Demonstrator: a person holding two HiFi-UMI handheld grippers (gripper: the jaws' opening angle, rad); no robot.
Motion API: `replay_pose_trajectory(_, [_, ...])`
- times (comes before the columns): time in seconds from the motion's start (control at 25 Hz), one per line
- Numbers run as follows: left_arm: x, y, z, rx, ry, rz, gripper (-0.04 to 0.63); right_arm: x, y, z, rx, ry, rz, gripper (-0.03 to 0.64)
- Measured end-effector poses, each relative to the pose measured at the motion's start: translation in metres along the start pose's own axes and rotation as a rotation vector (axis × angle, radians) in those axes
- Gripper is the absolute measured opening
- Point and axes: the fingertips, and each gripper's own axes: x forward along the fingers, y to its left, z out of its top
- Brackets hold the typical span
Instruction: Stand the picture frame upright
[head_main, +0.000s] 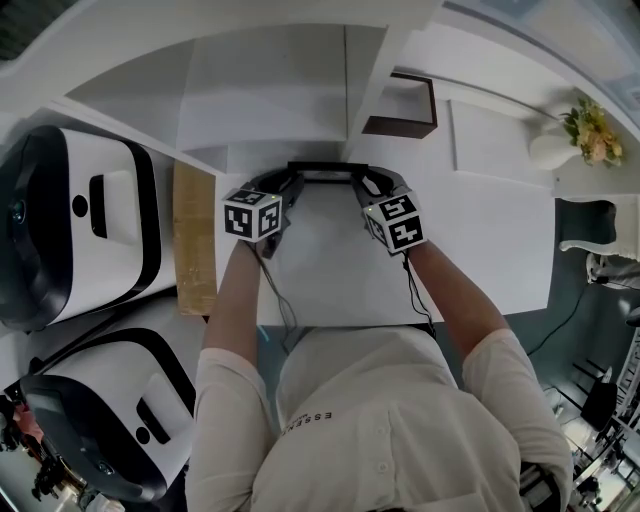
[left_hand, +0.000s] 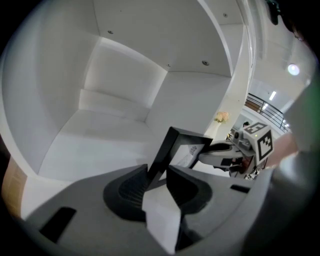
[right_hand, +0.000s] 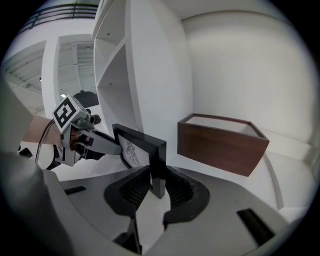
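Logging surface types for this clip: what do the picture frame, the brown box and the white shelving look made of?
Picture frame: matte black moulding, square edges without glare; wood or plastic, can't tell.
Box: dark brown, satin, likely wood or veneer; open top, pale inside.
Shelving: smooth white panels with soft sheen, probably painted or laminated board.

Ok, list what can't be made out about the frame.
- Frame back and any stand: they face away from every view.
- Its print: too small and oblique in both gripper views.
- Its bottom edge, resting or lifted: mostly behind the left claw and right claw.
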Motion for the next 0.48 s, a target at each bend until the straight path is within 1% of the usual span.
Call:
replay_pose_trajectory(0.16, [-0.0002,0.0061,0.003,-0.046,-0.016,0.044,0.098,0.0027,0.0032,0.0013,-0.014,0.003,0.004,0.094])
replay_pose_trajectory(0.36, [-0.0026,0.0043,0.0014,-0.061,-0.02,0.043,0.098,0.0038,-0.0015,0.0016,0.024,0.0,-0.012,0.094])
replay_pose_trajectory(0.48, [-0.0044,0.0047,0.0006,-0.069,-0.019,0.054,0.098,0.0048,-0.0053,0.0028,-0.038,0.014,-0.062,0.137])
